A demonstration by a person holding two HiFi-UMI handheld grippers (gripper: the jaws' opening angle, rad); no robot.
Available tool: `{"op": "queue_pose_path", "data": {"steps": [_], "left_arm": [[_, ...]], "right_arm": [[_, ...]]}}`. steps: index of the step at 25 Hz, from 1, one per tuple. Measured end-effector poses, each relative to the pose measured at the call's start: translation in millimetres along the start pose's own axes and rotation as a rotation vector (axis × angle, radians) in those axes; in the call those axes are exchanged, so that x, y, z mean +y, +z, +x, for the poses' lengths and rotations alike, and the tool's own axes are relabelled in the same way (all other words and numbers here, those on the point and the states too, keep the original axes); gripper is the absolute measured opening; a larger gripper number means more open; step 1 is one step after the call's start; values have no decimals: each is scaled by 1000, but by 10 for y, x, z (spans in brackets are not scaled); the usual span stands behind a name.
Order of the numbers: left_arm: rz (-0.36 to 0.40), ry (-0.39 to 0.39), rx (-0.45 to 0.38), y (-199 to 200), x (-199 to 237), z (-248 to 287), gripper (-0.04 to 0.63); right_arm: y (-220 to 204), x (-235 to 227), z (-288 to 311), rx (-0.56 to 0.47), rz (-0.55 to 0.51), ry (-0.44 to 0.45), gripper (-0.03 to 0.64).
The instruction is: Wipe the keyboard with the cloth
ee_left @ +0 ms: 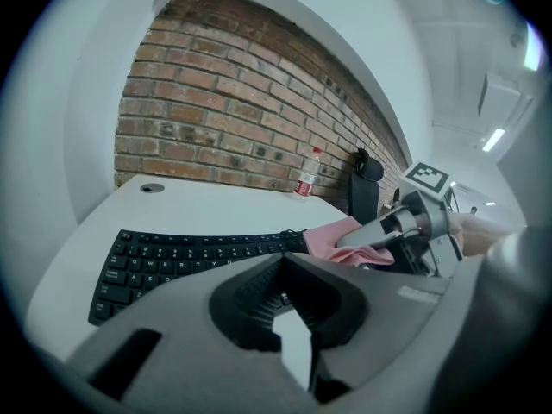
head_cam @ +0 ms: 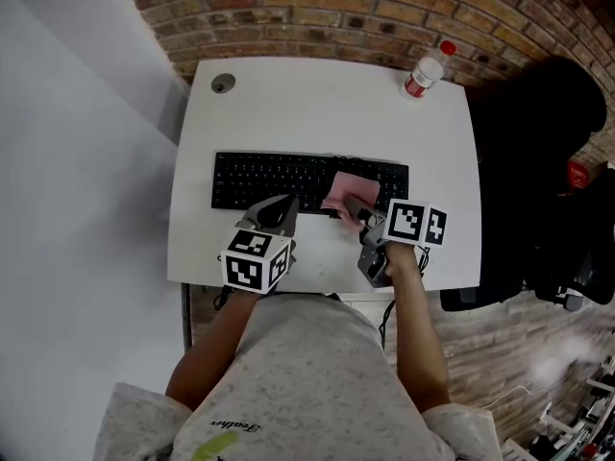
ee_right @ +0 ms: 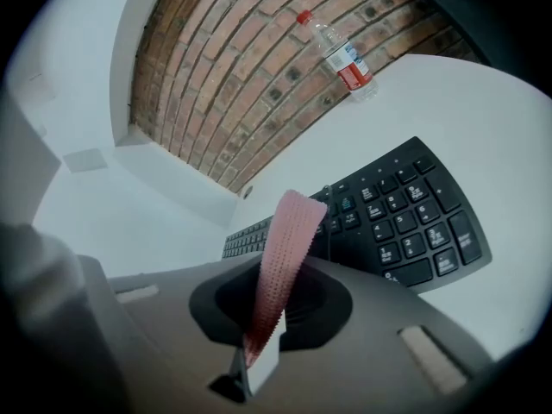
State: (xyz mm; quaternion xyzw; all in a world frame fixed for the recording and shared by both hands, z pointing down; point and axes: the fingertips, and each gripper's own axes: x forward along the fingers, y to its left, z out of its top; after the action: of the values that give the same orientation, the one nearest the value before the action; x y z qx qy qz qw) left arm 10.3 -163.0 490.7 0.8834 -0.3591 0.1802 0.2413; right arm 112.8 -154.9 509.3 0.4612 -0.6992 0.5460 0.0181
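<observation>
A white desk (head_cam: 288, 104) backs onto a brick wall. Your right gripper (head_cam: 350, 206) has its jaws clamped on the pink cloth (head_cam: 348, 188), which lies on the black keyboard (head_cam: 259, 179) just left of the number pad. Your left gripper (head_cam: 284, 209) (jaws drawn together, gripping nothing) is at the keyboard's near edge. A bottle (head_cam: 423, 69) stands at the far corner.

Office with white desk (head_cam: 317, 104), keyboard (head_cam: 269, 179), black chair (head_cam: 538, 152), brick wall (head_cam: 317, 8)

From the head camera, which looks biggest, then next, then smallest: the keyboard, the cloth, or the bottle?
1. keyboard: biggest by far.
2. cloth and bottle: look about alike, too close to rank.
</observation>
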Motion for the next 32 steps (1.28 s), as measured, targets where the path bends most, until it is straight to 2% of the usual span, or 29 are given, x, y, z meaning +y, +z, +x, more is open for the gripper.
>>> {"op": "queue_pose_path", "data": {"steps": [9, 25, 32], "left_arm": [[11, -3, 14, -37, -207, 119, -6], [21, 5, 11, -4, -413, 291, -6], [27, -2, 2, 22, -508, 319, -6]], "right_arm": [[51, -512, -264, 2, -66, -110, 23], [180, -1127, -724, -47, -33, -193, 23], [262, -1328, -992, -81, -53, -262, 23]]}}
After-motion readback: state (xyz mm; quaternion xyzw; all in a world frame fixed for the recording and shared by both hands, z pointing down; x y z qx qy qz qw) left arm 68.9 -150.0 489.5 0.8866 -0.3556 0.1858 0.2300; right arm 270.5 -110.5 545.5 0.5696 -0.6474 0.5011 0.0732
